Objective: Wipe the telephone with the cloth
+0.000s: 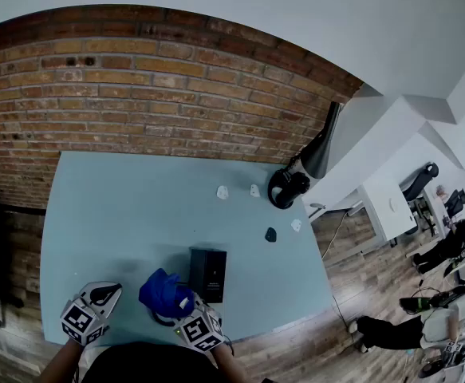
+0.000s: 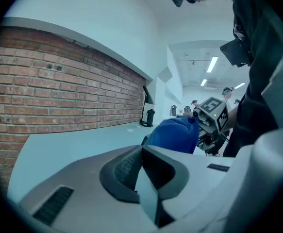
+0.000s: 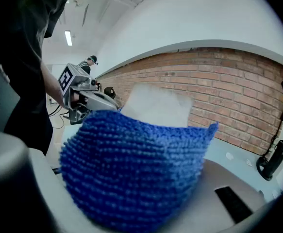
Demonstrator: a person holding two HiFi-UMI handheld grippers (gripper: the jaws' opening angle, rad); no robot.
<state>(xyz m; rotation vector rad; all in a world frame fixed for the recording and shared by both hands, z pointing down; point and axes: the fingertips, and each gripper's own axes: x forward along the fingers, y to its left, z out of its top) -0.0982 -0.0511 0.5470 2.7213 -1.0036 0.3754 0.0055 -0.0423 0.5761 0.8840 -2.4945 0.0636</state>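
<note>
Two claws sit at the near edge of the pale blue surface (image 1: 128, 214). The left claw (image 1: 104, 295), toward the surface's 7 o'clock corner, has its jaws pressed together with nothing between them. The right claw (image 1: 183, 308), at its 3 o'clock, pinches a bunched blue cloth (image 1: 162, 290) that fills its own view. The black telephone (image 1: 208, 274) lies flat on the surface just beside the cloth, at its 2 o'clock; whether they touch I cannot tell. Small white scraps (image 1: 222, 191) and a black lamp (image 1: 289, 188) lie toward 12 and 1 o'clock, near the brick wall (image 1: 136, 94)
</note>
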